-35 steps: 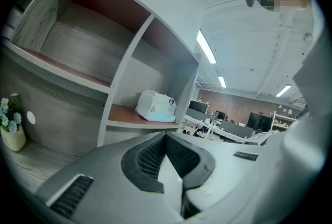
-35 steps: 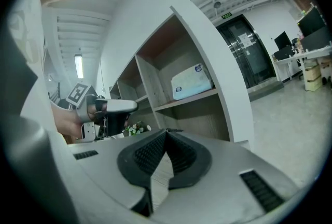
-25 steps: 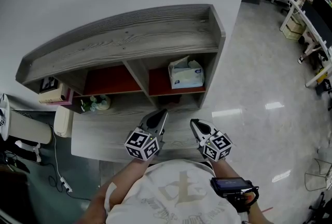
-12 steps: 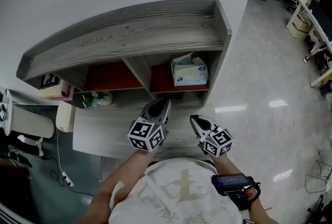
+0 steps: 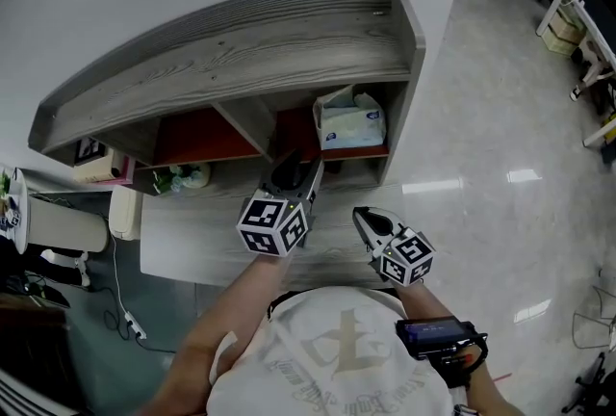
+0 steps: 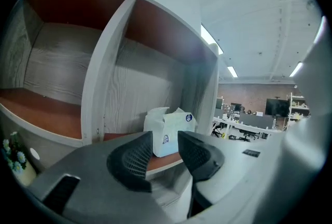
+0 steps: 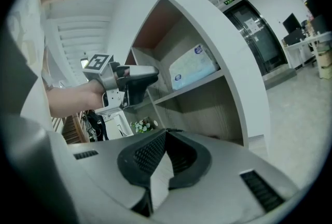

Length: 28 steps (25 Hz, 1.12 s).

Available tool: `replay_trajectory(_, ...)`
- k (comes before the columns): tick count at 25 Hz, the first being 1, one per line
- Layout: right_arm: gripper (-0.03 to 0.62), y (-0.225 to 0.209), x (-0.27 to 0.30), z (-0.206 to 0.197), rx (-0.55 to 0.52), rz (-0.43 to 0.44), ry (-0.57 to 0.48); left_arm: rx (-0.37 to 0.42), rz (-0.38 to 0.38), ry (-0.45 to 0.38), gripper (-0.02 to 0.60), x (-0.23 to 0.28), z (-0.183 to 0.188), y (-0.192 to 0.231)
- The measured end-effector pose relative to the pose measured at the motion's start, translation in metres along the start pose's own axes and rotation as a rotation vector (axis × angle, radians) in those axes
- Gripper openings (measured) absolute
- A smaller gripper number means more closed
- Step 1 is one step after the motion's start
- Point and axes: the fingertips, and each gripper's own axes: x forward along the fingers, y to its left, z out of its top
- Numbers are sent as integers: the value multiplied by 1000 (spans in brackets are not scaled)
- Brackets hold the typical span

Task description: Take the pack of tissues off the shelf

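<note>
Left gripper, jaws just opened and empty, neared tissue pack.

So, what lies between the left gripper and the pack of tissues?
Nothing: the left gripper view shows only bare red shelf board before the pack of tissues. The left gripper has just been opening its jaws, nothing between them.

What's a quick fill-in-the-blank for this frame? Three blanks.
1. In the head view, the pack of tissues sits in the ___ compartment of the shelf.
2. The pack rests on a ___ board.
3. The right gripper has its jaws ___.
Missing words: right; red; shut.
</note>
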Motion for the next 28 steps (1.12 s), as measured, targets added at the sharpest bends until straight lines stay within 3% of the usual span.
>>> replay_trajectory(22,5,-26,9,-2,56,-3,6,-9,11,99,166,57,6,5)
replay_trajectory(24,5,-28,10,-3,61,-6,6,-9,16,101,124,58,7,6)
replay_trajectory(28,5,-30,12,-6,68,-13,10,2,14,100,117,59,7,7)
